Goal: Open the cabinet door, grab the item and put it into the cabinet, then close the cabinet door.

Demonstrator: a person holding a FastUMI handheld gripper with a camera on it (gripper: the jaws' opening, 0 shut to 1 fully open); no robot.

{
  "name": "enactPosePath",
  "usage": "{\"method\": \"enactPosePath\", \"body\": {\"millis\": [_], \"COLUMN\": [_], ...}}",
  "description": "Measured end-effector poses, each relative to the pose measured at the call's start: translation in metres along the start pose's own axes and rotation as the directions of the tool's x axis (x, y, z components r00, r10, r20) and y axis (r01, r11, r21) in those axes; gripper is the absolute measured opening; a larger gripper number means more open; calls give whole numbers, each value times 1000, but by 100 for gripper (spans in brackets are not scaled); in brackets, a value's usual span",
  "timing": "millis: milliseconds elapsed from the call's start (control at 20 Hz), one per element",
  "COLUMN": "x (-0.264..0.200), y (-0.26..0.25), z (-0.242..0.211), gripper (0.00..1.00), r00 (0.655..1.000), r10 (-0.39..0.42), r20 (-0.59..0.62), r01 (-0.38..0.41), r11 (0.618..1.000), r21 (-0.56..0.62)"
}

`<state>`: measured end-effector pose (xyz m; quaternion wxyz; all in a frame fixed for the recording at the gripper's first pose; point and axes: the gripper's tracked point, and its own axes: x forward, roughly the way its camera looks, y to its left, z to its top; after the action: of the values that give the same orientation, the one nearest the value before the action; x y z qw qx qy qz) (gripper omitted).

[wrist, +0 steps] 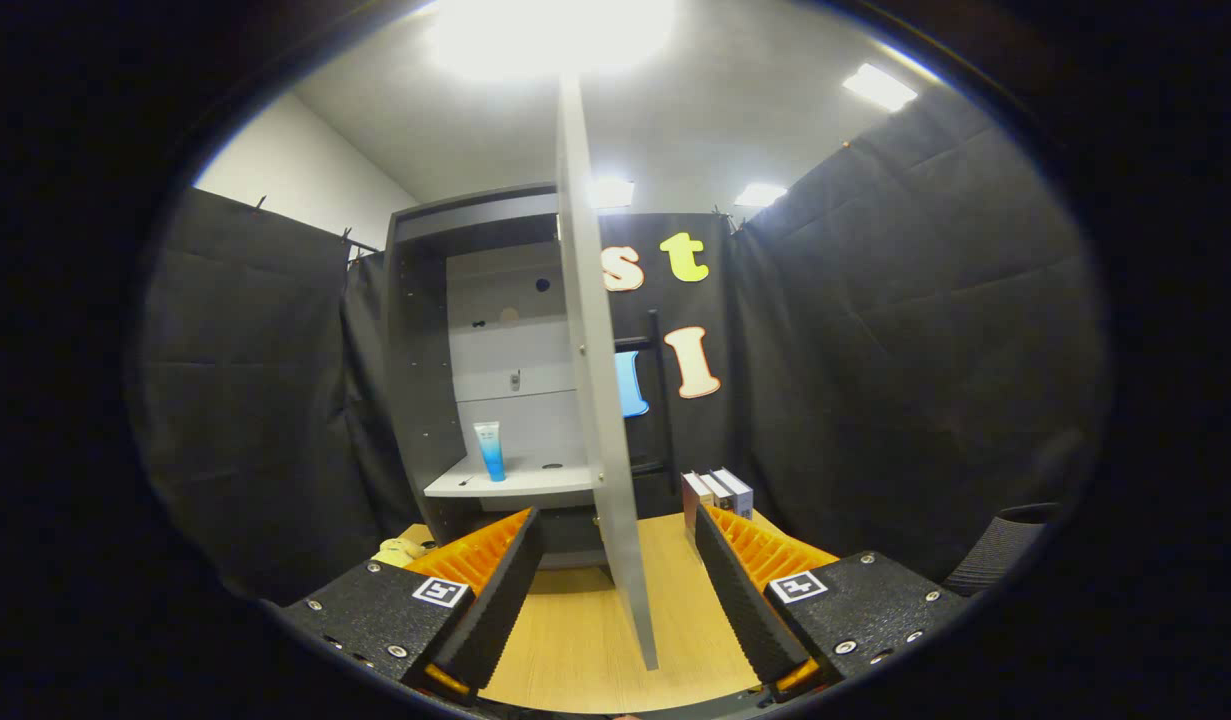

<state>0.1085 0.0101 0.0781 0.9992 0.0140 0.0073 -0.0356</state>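
Note:
The grey cabinet stands open on the wooden table, beyond my fingers. Its door is swung out edge-on toward me, and the door's lower edge reaches down between my two fingers without touching either. A white and blue tube stands upright on the cabinet's shelf, left of the door. My gripper is open, one finger on each side of the door's edge, pressing on nothing.
Three small boxes stand in a row on the table right of the door, just beyond my right finger. A yellow soft object lies by the cabinet's left foot. A black rack stands behind the door.

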Motion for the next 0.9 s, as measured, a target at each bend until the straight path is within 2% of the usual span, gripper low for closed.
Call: {"method": "enactPosePath", "body": {"millis": [300, 550, 700, 900], "x": [22, 65, 84, 97], "y": [-58, -96, -100, -94], "z": [25, 38, 44, 41], "gripper": [93, 94, 94, 92], "r00": [988, 959, 949, 948], "r10": [-146, -283, -314, -318], "r20": [39, 25, 22, -6], "r01": [147, 284, 314, 318], "r11": [989, 959, 949, 948], "r21": [-9, -5, -13, -33]}}
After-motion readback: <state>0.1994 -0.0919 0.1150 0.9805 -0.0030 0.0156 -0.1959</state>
